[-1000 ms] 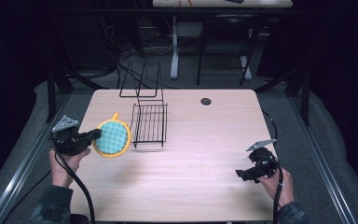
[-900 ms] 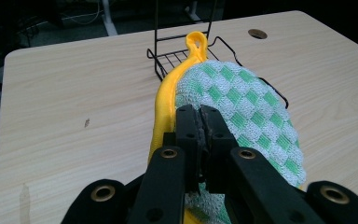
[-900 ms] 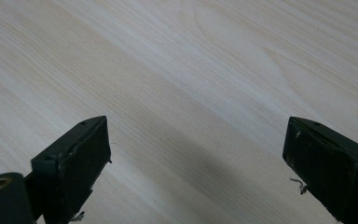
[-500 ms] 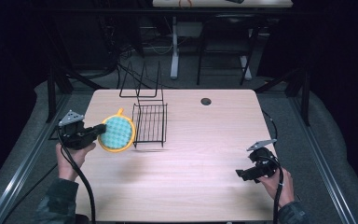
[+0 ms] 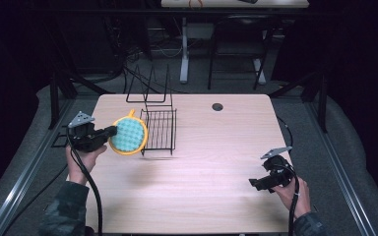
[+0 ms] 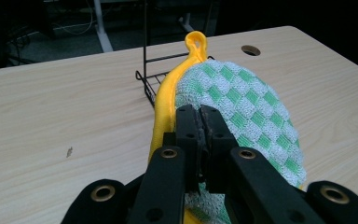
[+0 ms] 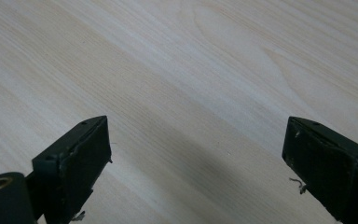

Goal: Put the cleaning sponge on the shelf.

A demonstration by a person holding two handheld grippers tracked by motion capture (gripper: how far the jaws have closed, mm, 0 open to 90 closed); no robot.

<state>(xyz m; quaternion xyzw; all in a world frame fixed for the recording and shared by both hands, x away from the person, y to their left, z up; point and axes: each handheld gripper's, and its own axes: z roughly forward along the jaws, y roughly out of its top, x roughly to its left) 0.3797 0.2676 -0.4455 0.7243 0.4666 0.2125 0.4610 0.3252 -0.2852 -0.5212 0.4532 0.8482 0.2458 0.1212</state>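
A round pot holder (image 5: 128, 136) with a green-and-white checked face, yellow rim and yellow loop hangs above the table's left side, next to a black wire rack (image 5: 158, 129). My left gripper (image 5: 109, 131) is shut on its edge; in the left gripper view the jaws pinch the pot holder (image 6: 235, 105) just inside the yellow rim, with the rack (image 6: 150, 81) behind it. Over bare wood near the table's front right, my right gripper (image 5: 253, 182) is open, and nothing lies between its pads (image 7: 81, 161).
The wooden table (image 5: 216, 147) has a round cable hole (image 5: 217, 106) at the back centre. The wire rack's tall loops (image 5: 150, 88) rise at the table's back left. Cables trail from both grippers off the front edge. Dark floor and desk legs lie beyond.
My left gripper has lifted and carried the pot holder up and to the right, closer to the wire rack. The right gripper has stayed in place.
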